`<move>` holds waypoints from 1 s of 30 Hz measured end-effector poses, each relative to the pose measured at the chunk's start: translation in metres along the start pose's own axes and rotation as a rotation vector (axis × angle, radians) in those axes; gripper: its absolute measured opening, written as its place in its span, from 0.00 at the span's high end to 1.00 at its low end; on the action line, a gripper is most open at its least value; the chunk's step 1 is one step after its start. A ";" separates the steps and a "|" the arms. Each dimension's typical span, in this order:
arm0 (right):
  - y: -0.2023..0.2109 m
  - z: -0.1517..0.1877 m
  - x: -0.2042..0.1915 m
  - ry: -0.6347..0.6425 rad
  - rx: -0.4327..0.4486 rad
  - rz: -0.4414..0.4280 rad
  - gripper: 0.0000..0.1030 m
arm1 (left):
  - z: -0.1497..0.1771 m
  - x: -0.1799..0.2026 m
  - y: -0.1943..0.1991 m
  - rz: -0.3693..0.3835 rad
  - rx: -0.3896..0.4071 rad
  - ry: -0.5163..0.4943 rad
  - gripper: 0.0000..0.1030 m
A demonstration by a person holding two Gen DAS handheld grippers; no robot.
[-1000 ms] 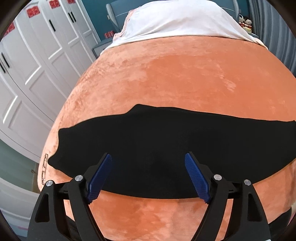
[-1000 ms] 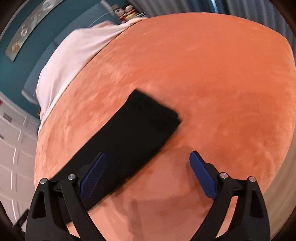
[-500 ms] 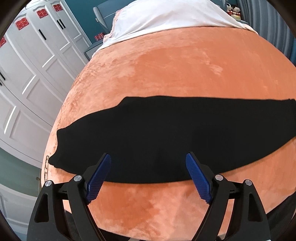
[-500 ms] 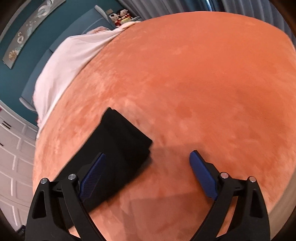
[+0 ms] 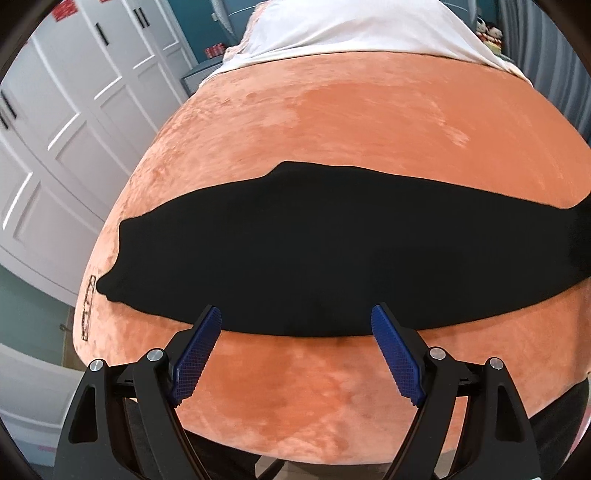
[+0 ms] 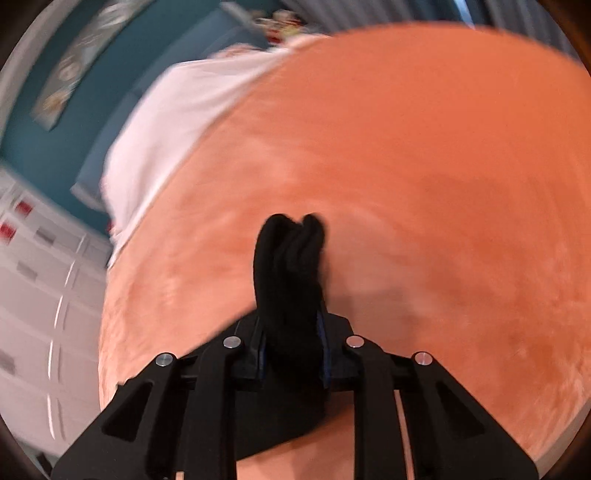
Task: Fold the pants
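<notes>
Black pants [image 5: 314, 251] lie flat in a long strip across the orange plush blanket [image 5: 332, 110] on the bed. My left gripper [image 5: 295, 314] hovers open over the pants' near edge, its blue pads [image 5: 195, 350] apart and holding nothing. In the blurred right wrist view, the jaws of my right gripper [image 6: 291, 332] are closing with the end of the pants [image 6: 290, 258] pinched between them. That end bunches up and sticks out past the fingers, lifted above the blanket [image 6: 424, 184].
White wardrobe doors [image 5: 74, 110] stand to the left of the bed. A white sheet [image 5: 351, 29] covers the bed's far end, with small soft toys [image 5: 487, 29] beyond it. The blanket's near edge [image 5: 314, 443] curves down just below my left gripper.
My right gripper went from wide open beside the pants' end to closed on it, and the end is now raised. My left gripper shifted a little along the pants' near edge.
</notes>
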State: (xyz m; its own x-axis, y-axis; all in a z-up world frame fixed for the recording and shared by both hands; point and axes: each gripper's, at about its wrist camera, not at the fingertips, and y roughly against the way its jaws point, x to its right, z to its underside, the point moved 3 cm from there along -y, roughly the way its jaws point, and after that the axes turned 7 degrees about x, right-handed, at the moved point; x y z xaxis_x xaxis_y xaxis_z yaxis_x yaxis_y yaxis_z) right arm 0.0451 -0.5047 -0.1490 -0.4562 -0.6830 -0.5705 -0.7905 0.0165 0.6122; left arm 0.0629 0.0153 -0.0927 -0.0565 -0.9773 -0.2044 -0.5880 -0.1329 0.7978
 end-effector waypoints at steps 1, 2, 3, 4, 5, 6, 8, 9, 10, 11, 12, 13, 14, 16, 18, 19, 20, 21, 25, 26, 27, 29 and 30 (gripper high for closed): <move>0.007 0.003 -0.028 0.052 0.000 -0.035 0.81 | 0.001 -0.004 -0.001 0.005 -0.003 0.012 0.21; 0.012 0.010 -0.062 0.121 -0.010 -0.072 0.81 | 0.002 -0.010 -0.003 0.015 -0.009 0.029 0.21; 0.014 0.017 -0.085 0.165 -0.022 -0.094 0.81 | 0.002 -0.015 -0.004 0.018 -0.011 0.041 0.21; 0.014 0.026 -0.107 0.206 -0.038 -0.115 0.81 | 0.004 -0.019 -0.004 0.021 -0.013 0.055 0.21; 0.012 0.038 -0.128 0.245 -0.062 -0.138 0.81 | 0.005 -0.025 -0.005 0.029 -0.015 0.074 0.21; 0.007 0.053 -0.151 0.289 -0.087 -0.154 0.81 | 0.007 -0.030 -0.005 0.033 -0.016 0.087 0.21; -0.010 0.091 -0.194 0.391 -0.145 -0.163 0.81 | 0.010 -0.041 -0.005 0.040 -0.016 0.108 0.21; -0.018 0.106 -0.207 0.414 -0.171 -0.166 0.81 | 0.012 -0.049 -0.004 0.037 -0.015 0.122 0.21; -0.027 0.122 -0.218 0.429 -0.202 -0.173 0.81 | 0.014 -0.056 -0.004 0.032 -0.015 0.132 0.21; -0.035 0.138 -0.228 0.442 -0.234 -0.181 0.81 | 0.017 -0.067 -0.005 0.027 -0.016 0.149 0.21; -0.046 0.157 -0.238 0.470 -0.264 -0.179 0.81 | 0.019 -0.073 -0.005 0.026 -0.017 0.162 0.21; -0.058 0.179 -0.247 0.502 -0.300 -0.172 0.81 | 0.022 -0.082 -0.005 0.027 -0.020 0.179 0.21; -0.069 0.200 -0.253 0.531 -0.346 -0.167 0.80 | 0.024 -0.088 -0.005 0.027 -0.021 0.189 0.21; -0.086 0.229 -0.257 0.591 -0.401 -0.124 0.77 | 0.028 -0.101 -0.006 0.021 -0.022 0.209 0.21; -0.089 0.249 -0.260 0.692 -0.388 -0.076 0.74 | 0.032 -0.110 -0.007 0.015 -0.022 0.219 0.21; -0.085 0.249 -0.264 0.707 -0.380 -0.071 0.61 | 0.034 -0.114 -0.008 0.015 -0.021 0.224 0.21; -0.071 0.245 -0.269 0.701 -0.383 -0.090 0.51 | 0.036 -0.117 -0.008 0.018 -0.018 0.229 0.21; -0.058 0.239 -0.272 0.684 -0.365 -0.119 0.36 | 0.037 -0.119 -0.009 0.019 -0.016 0.231 0.21; -0.020 0.215 -0.273 0.712 -0.248 -0.130 0.25 | 0.041 -0.118 -0.016 0.037 -0.026 0.230 0.21; -0.021 0.213 -0.271 0.737 -0.244 -0.104 0.30 | 0.041 -0.115 -0.018 0.051 -0.032 0.231 0.21; -0.027 0.213 -0.272 0.761 -0.261 -0.079 0.41 | 0.040 -0.113 -0.020 0.061 -0.036 0.230 0.21; -0.038 0.220 -0.273 0.763 -0.317 -0.079 0.45 | 0.038 -0.110 -0.020 0.071 -0.042 0.226 0.21; -0.040 0.223 -0.274 0.767 -0.330 -0.094 0.45 | 0.039 -0.110 -0.019 0.073 -0.038 0.226 0.21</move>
State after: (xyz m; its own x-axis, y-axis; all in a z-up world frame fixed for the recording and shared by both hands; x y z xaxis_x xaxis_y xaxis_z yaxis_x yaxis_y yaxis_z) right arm 0.1105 -0.1551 -0.1395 0.1038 -0.9800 -0.1699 -0.5965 -0.1980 0.7778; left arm 0.0493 0.1321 -0.1072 0.0867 -0.9961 -0.0162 -0.5583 -0.0620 0.8273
